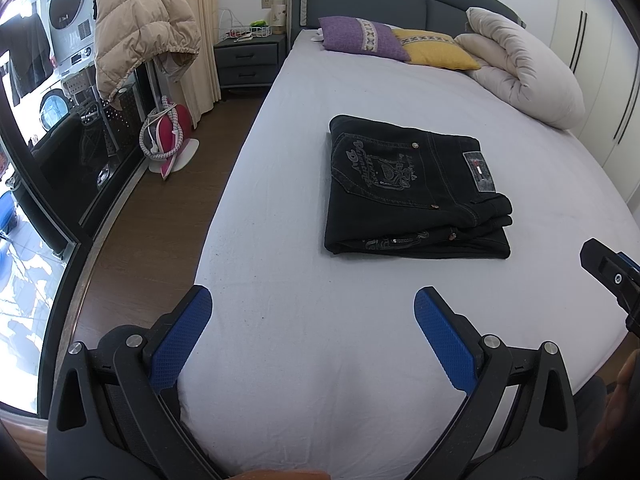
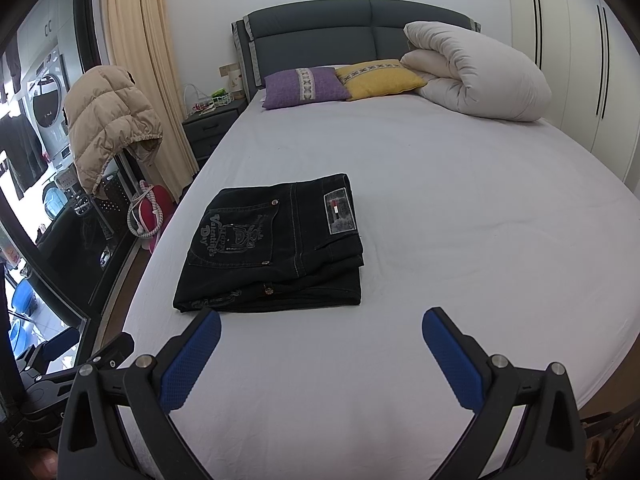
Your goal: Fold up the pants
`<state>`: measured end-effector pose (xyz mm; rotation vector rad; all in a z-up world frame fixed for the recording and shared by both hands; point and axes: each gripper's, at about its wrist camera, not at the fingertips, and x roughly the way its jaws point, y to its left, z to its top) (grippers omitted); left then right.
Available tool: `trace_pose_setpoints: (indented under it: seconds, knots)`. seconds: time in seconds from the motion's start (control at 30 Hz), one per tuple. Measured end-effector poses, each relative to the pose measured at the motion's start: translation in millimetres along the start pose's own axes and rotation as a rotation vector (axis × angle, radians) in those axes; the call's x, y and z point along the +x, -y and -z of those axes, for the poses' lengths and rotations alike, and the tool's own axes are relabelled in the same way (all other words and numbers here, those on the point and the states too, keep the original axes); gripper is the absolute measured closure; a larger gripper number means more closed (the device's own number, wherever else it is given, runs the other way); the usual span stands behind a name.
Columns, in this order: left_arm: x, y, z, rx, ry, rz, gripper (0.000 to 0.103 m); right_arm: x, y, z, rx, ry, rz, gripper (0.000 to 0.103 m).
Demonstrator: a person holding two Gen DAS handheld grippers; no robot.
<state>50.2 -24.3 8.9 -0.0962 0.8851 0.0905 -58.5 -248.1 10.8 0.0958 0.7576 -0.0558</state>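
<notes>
The black pants (image 1: 416,188) lie folded into a squat rectangle in the middle of the bed (image 1: 320,360), back pocket and label patch facing up (the embroidery reads "Valentine's Day"). Short of them, over bare sheet, the left gripper (image 1: 312,328) hangs with its blue pads spread wide, holding nothing. The right gripper (image 2: 320,336) is just as wide and empty. At the headboard sit a purple pillow (image 2: 306,86), a yellow pillow (image 2: 380,78) and a rolled duvet (image 2: 476,72).
</notes>
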Motion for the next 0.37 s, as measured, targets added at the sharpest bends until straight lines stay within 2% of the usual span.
trace_pose_setpoints:
  seconds: [0.37]
  knots:
    - [-1.6,-1.5,4.1,0.014,0.012,-0.011,0.000,1.0,0.2,-0.3,0.000,-0.002,-0.003,0.000]
